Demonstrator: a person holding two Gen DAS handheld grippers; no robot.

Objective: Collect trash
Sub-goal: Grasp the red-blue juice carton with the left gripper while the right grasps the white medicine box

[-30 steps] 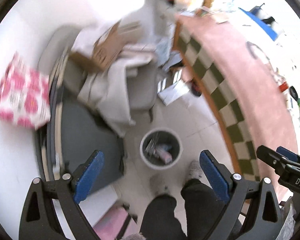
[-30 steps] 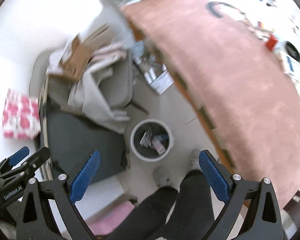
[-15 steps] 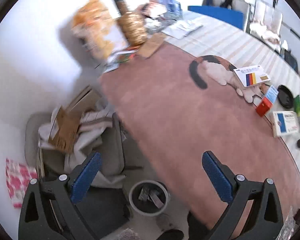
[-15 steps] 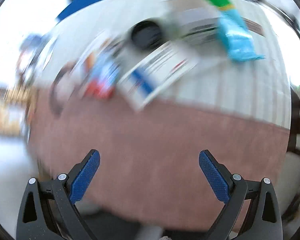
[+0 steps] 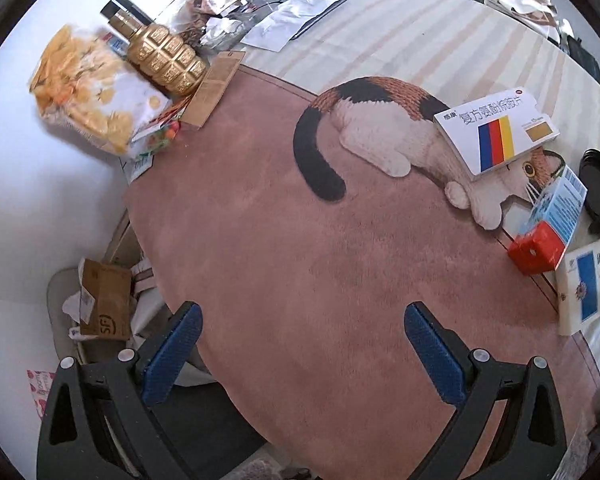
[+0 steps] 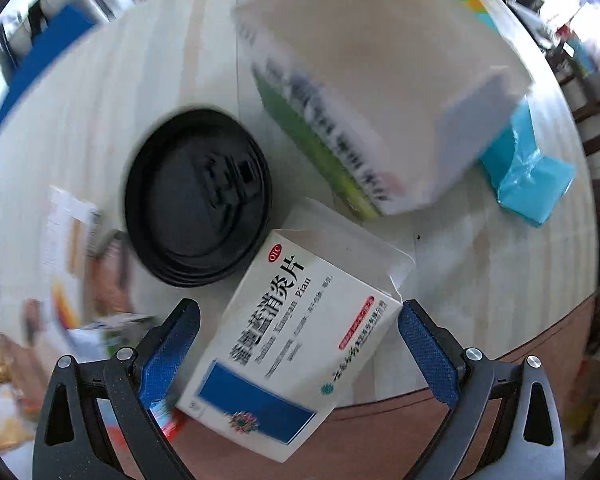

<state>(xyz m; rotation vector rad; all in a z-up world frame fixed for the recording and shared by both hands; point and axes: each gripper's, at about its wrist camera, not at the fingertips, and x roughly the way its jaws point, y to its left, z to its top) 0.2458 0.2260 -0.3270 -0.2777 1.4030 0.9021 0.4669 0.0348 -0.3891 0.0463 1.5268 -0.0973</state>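
Observation:
My left gripper (image 5: 304,354) hangs open over the pink cat-print mat (image 5: 300,240), nothing between its blue pads. Ahead on the mat lie a white box with blue, red and yellow stripes (image 5: 496,130), a red and blue carton (image 5: 548,228) and a white and blue medicine box (image 5: 592,288). My right gripper (image 6: 298,354) points down, open, straddling that same white and blue medicine box (image 6: 292,344); its pads stand apart from the box sides. A black cup lid (image 6: 198,196), a larger white and green box (image 6: 372,96) and a cyan wrapper (image 6: 532,176) lie beyond it.
At the mat's far left corner stand a gold bottle (image 5: 164,56), a yellow snack bag (image 5: 88,92) and cardboard (image 5: 212,92). Below the table edge sits a chair with a cardboard box (image 5: 104,304). A striped cloth (image 5: 420,40) covers the table beyond the mat.
Both grippers swung away from the floor bin and the person's legs up over the table. The right one rolled and now looks straight down on the medicine box.

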